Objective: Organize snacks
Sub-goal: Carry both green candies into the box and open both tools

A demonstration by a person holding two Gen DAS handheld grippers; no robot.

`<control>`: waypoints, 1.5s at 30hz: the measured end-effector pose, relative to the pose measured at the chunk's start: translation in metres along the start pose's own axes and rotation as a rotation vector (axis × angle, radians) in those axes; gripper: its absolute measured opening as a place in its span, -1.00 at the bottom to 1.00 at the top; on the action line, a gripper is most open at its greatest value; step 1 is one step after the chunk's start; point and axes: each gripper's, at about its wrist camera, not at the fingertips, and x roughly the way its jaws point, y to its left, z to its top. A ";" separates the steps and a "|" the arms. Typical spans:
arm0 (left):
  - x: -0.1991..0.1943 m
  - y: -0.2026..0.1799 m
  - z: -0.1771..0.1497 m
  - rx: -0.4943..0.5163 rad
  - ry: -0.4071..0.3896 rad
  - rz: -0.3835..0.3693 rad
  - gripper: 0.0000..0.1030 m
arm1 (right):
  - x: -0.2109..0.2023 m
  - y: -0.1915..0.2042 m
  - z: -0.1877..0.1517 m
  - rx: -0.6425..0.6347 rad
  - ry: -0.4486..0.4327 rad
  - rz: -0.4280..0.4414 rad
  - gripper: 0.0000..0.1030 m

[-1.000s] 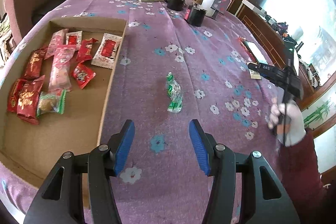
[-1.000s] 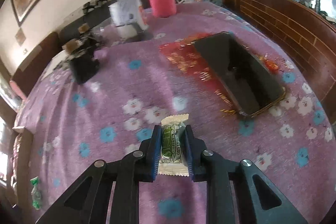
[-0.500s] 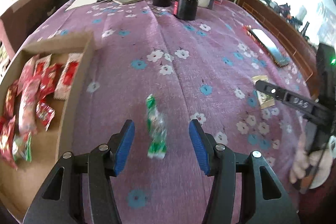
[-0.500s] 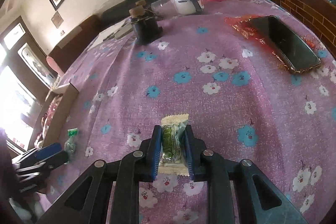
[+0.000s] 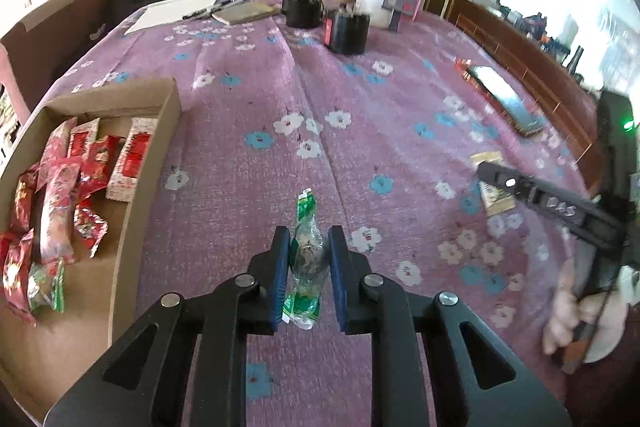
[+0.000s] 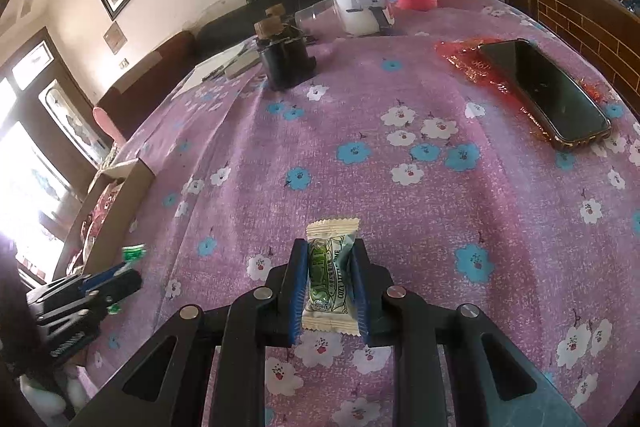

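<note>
Gripping green candy point(image 5: 306, 259): left hand-held gripper point(image 5: 307, 255) | right hand-held gripper point(image 6: 329, 269) clamps cream snack point(image 6: 330, 277)

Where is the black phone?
In the right wrist view, the black phone lies at the table's far right, on a red wrapper, beyond the right gripper.

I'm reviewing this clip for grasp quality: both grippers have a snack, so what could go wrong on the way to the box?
The left gripper pinches a crinkly green candy by its wrapper, so it might slip out. The right gripper holds a cream packet far from the cardboard box, and the two grippers could collide there.
</note>
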 end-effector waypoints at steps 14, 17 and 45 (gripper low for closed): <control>-0.065 0.066 -0.025 -0.175 -0.083 -0.040 -0.68 | 0.001 -0.001 -0.001 0.011 -0.003 -0.031 -0.57; -0.076 0.087 -0.033 -0.213 -0.099 -0.021 -0.68 | 0.003 0.003 0.000 -0.004 0.012 -0.033 -0.57; -0.085 0.197 -0.080 -0.471 -0.084 0.015 -0.67 | 0.023 0.297 -0.055 -0.383 0.196 0.359 -0.59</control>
